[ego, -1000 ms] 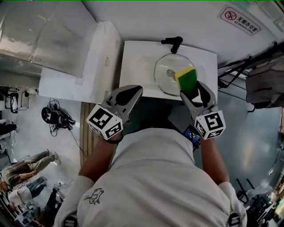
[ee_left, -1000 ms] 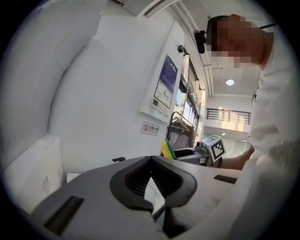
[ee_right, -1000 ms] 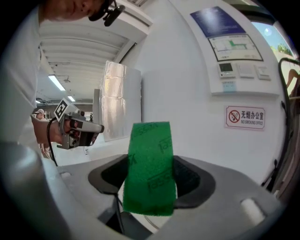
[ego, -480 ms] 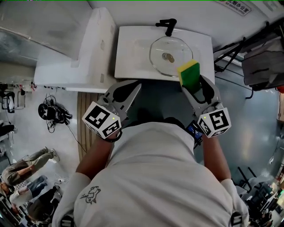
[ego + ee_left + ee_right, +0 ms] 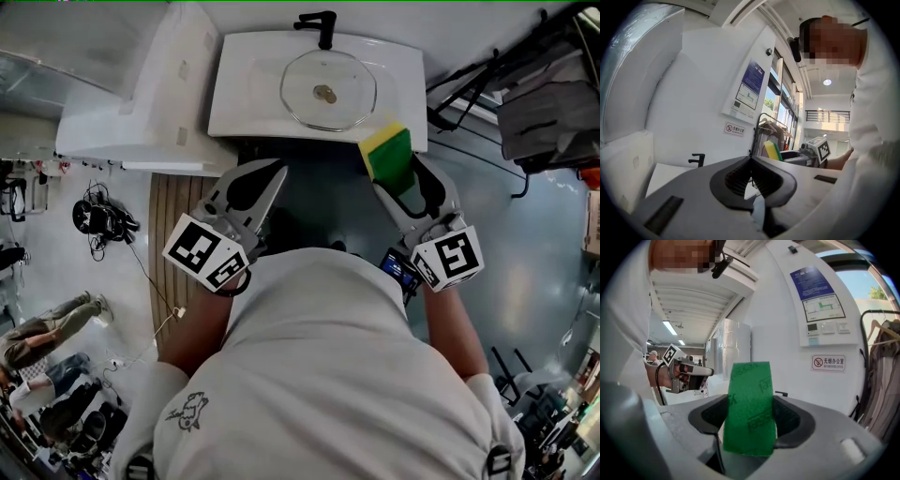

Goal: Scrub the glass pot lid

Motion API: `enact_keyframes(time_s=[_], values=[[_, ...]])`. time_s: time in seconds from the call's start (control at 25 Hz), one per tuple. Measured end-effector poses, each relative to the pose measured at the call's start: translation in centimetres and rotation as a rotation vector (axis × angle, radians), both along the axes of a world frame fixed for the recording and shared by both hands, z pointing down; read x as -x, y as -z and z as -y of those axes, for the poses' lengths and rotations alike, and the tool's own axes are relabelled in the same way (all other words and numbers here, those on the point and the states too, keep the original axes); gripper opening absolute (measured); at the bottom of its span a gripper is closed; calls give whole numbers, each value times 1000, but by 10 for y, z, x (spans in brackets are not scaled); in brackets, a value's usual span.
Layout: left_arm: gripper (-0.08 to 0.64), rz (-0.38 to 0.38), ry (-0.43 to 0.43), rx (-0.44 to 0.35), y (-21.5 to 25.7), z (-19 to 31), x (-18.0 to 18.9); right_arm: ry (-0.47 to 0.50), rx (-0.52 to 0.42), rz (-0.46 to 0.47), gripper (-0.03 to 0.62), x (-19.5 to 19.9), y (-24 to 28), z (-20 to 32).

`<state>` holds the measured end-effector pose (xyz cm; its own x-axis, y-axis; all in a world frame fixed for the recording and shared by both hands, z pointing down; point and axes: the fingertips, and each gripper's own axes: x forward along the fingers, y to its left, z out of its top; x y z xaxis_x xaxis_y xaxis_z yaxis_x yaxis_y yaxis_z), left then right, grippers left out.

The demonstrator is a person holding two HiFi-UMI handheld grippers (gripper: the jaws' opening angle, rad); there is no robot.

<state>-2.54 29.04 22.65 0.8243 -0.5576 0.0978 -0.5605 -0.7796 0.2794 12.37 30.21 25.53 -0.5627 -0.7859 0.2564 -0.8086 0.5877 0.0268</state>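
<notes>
Right gripper (image 5: 396, 178) clamped on sponge (image 5: 384, 150); left gripper (image 5: 275, 171) jaws together, empty; glass pot lid (image 5: 328, 89) in sink (image 5: 234, 103)

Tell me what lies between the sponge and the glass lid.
Nothing but bare white sink: in the head view, the sponge hangs at its front edge, apart from the lid.

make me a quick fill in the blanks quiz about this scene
The right gripper holds a green and yellow ____.
The left gripper is ____, holding nothing.
The glass lid lies in the white sink, whose faucet is ____.
Missing: sponge, shut, black.
</notes>
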Motion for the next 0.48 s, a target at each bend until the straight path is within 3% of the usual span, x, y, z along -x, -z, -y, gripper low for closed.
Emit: enact_keyframes(time_s=[0.48], values=[[0,21,35,18,-15,-109,-69,29,22,32,295,-69,-14,-109]])
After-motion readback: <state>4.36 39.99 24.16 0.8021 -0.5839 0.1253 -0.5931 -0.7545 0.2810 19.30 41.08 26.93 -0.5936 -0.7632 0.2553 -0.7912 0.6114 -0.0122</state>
